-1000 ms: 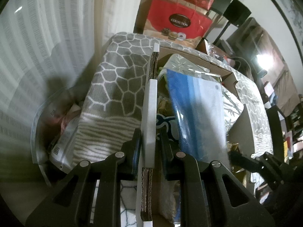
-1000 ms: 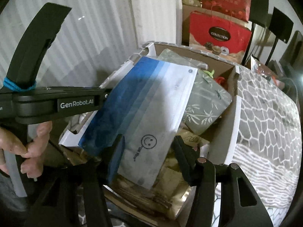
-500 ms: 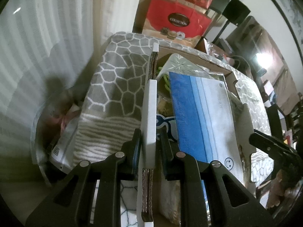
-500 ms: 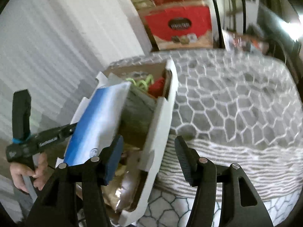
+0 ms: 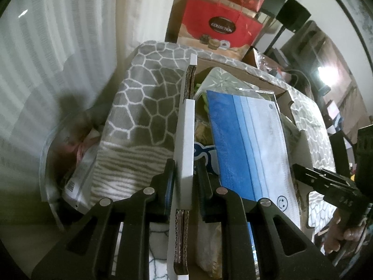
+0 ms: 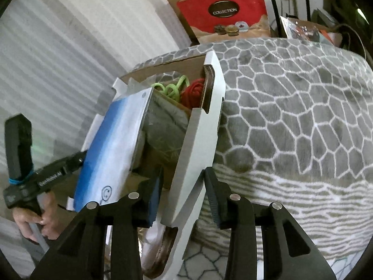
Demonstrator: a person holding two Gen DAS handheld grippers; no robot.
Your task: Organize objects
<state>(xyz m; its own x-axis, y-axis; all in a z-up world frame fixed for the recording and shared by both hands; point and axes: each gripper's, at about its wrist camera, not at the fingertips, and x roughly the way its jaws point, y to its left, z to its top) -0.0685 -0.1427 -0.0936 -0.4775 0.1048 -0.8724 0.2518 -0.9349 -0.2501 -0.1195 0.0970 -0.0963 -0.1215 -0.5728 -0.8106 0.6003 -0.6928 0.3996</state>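
Note:
An open cardboard box with white flaps sits on a grey patterned blanket (image 6: 291, 121). My left gripper (image 5: 184, 170) is shut on the box's left flap (image 5: 185, 140). A blue-and-white mask pack (image 5: 251, 140) lies on top of the box's contents; it also shows in the right wrist view (image 6: 112, 154). My right gripper (image 6: 184, 186) is open, with the box's right flap (image 6: 198, 144) between its fingers. Green cord (image 6: 172, 88) and red cord (image 6: 193, 93) lie at the box's far end.
A red "Collection" gift bag (image 5: 219, 25) and stacked boxes stand behind the blanket by a white curtain (image 6: 70, 46). A clear plastic bag with packets (image 5: 74, 163) lies left of the blanket. Dark furniture stands at right (image 5: 326, 58).
My right gripper has let go of the mask pack, which now lies in the box. It has swung right and come down over the box's right flap. The left gripper keeps its hold.

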